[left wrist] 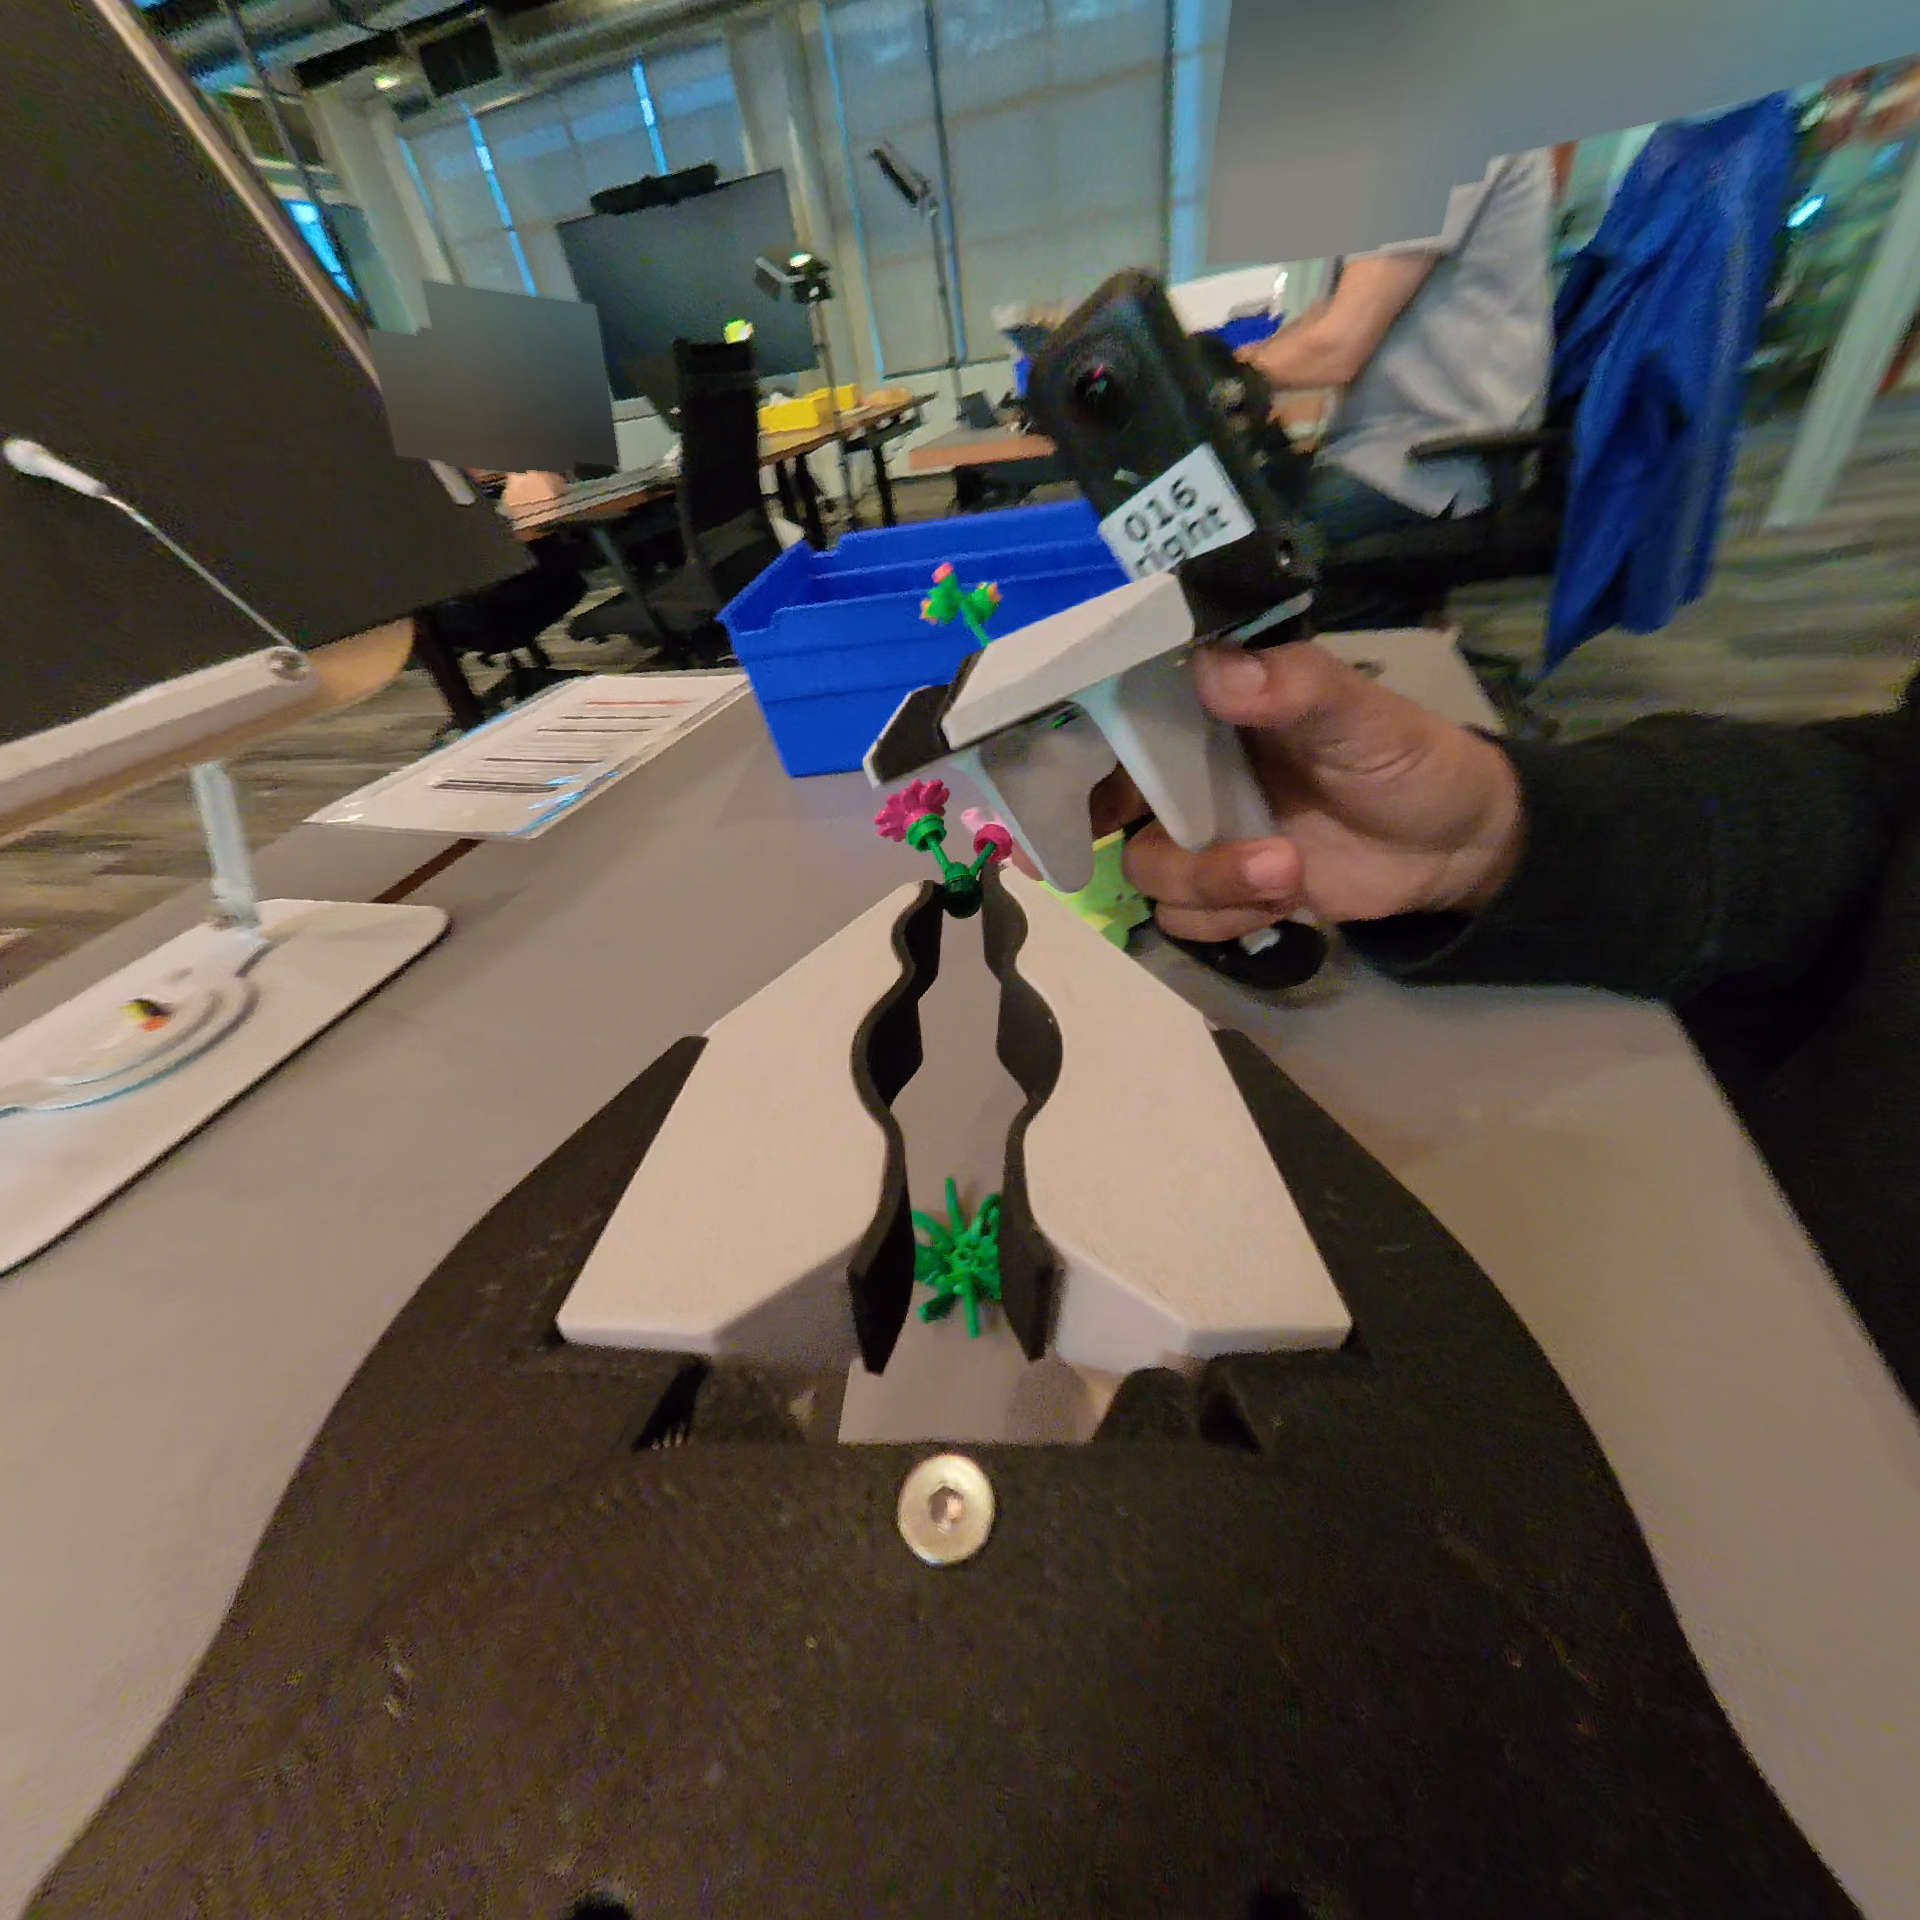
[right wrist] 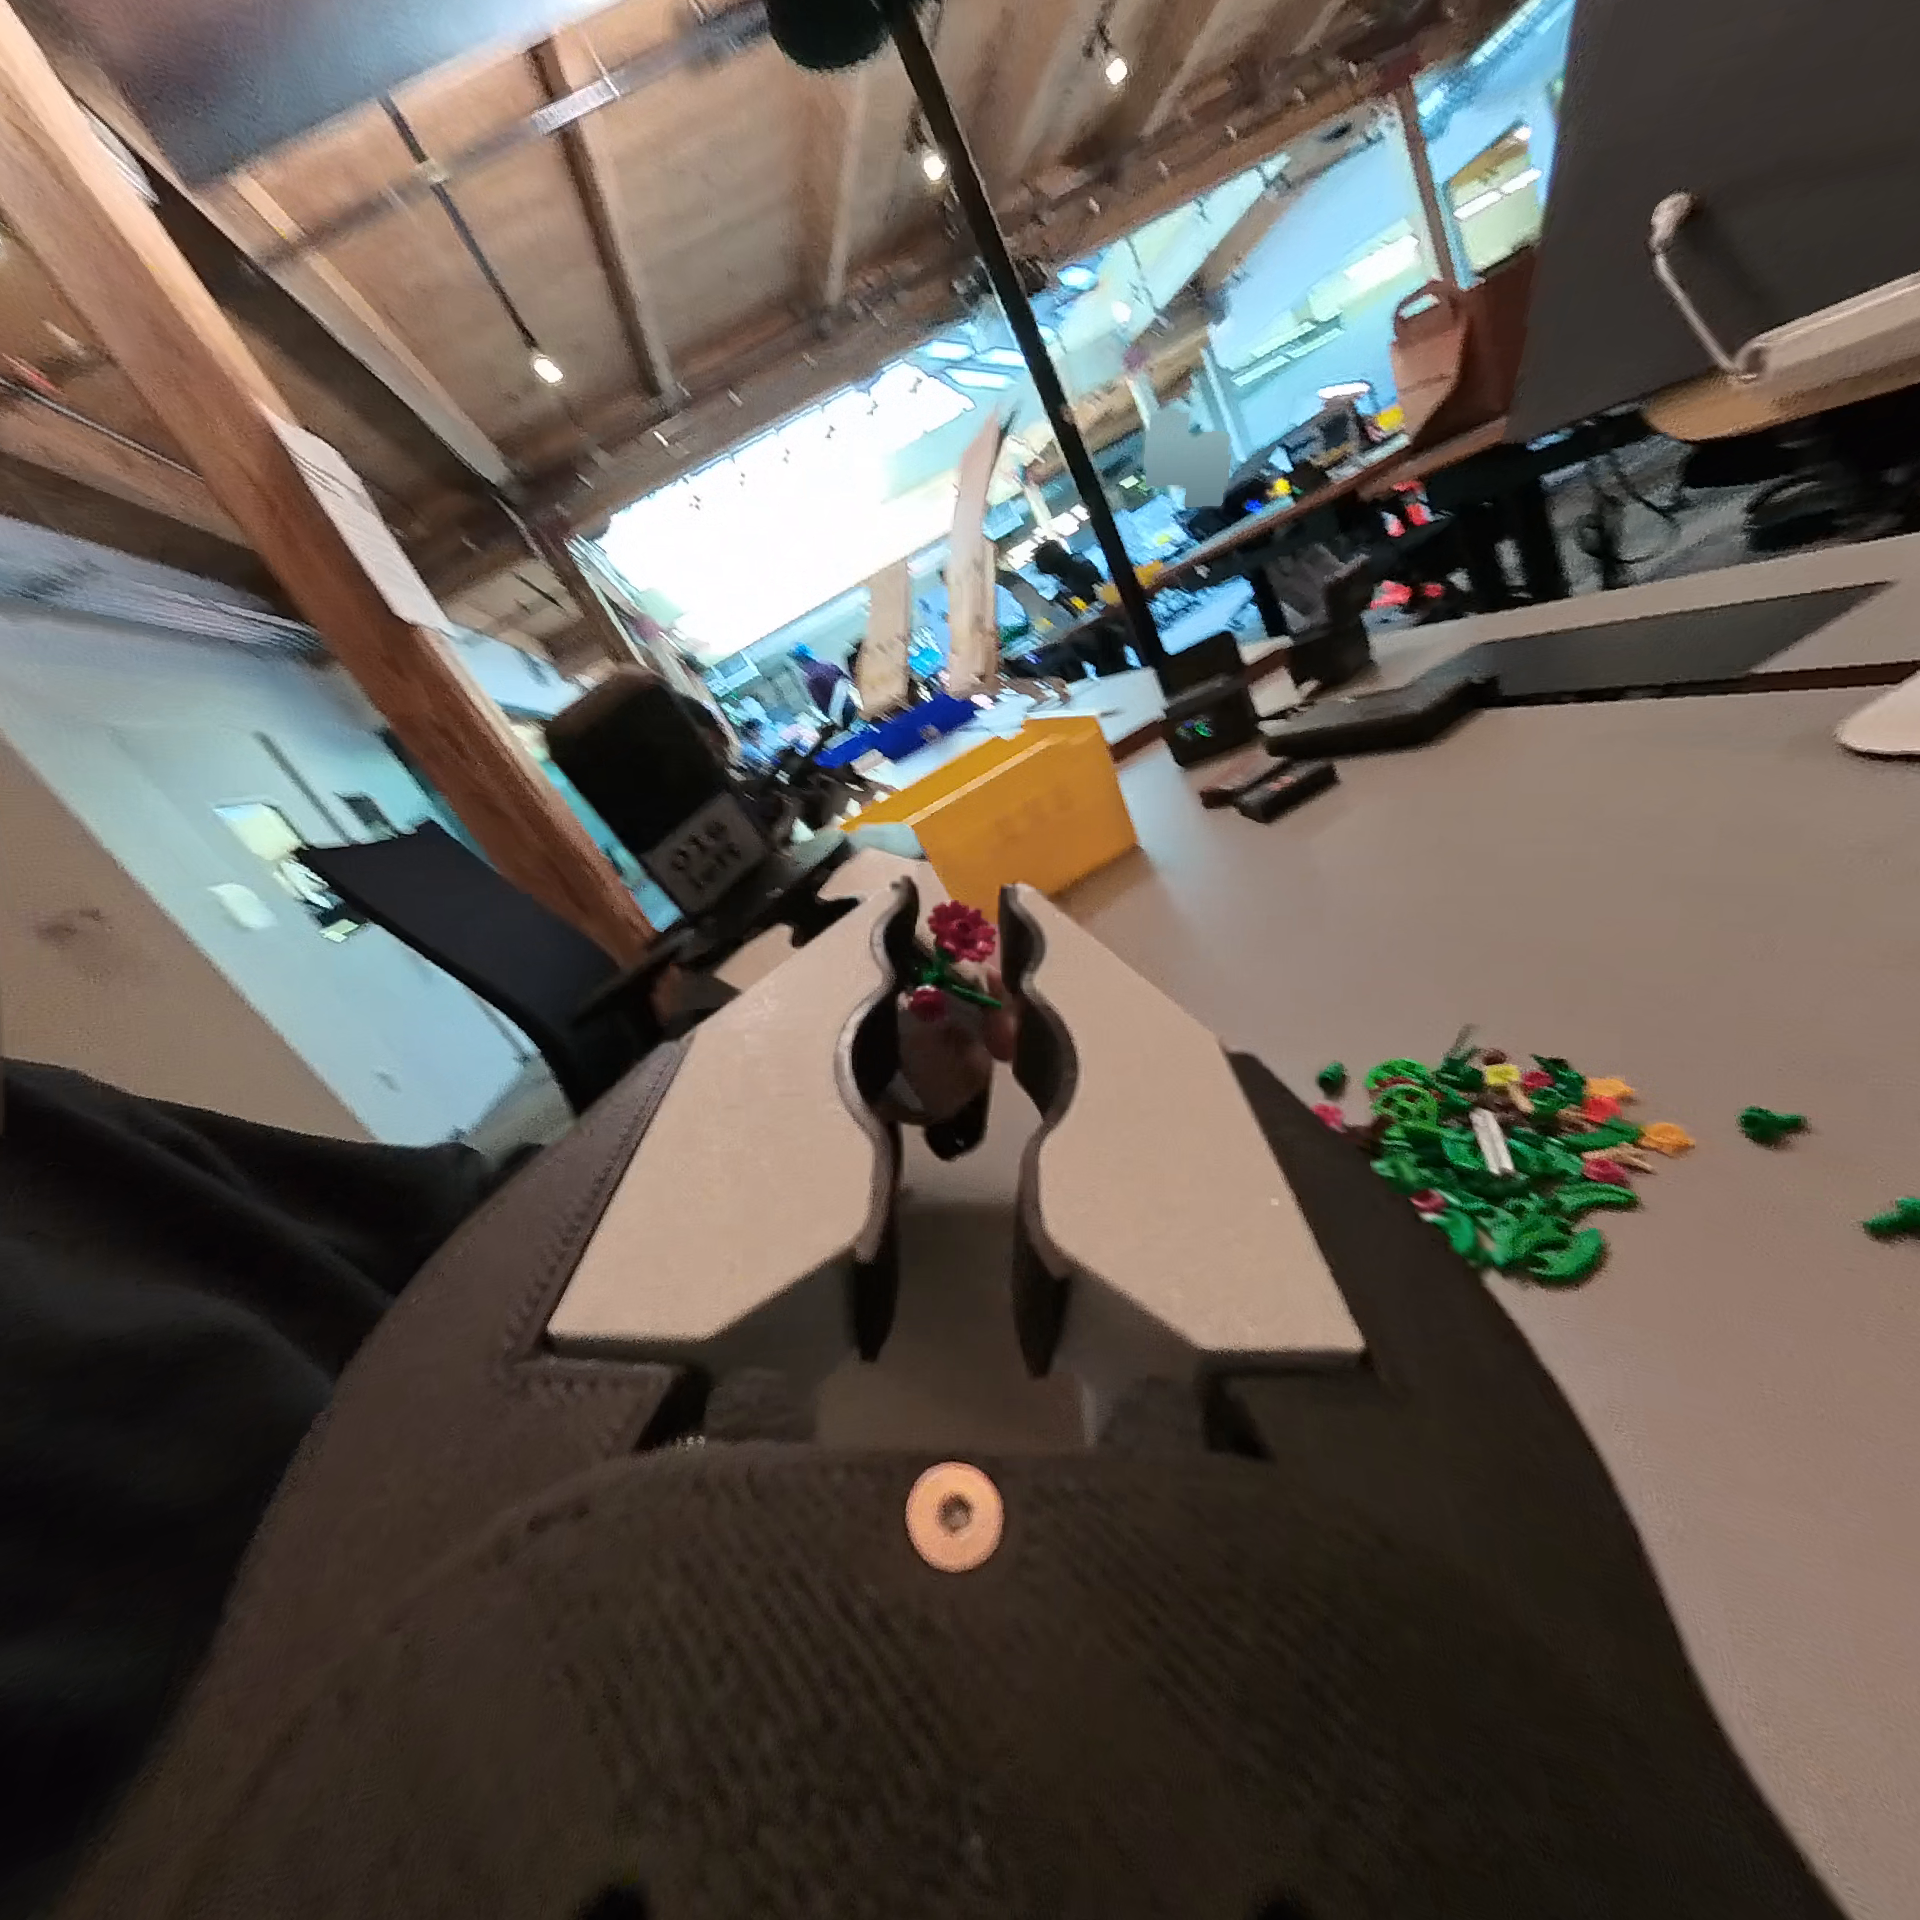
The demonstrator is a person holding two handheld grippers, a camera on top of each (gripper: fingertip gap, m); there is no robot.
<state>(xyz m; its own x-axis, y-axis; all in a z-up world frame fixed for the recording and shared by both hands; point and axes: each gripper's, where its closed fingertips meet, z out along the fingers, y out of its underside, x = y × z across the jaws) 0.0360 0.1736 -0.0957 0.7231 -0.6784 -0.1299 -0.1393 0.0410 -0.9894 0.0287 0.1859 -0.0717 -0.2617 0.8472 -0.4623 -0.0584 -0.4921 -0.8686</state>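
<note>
My left gripper is shut on the dark green base of a small toy flower stem with a magenta bloom and a pink bud. My right gripper, held by a hand, hovers just above that bloom. In the right wrist view the right gripper is open, and the magenta bloom shows between its fingertips without touching them. A loose green leafy piece lies on the grey table under the left gripper's fingers.
A blue bin holding another flower sprig stands behind. A pile of green and coloured toy plant pieces lies to the right, a yellow bin farther off. A monitor stand base and a laminated sheet lie left. My left and right fingertips are right by each other. The loose green leafy piece sits 11 centimetres or so from the ends of my left fingers.
</note>
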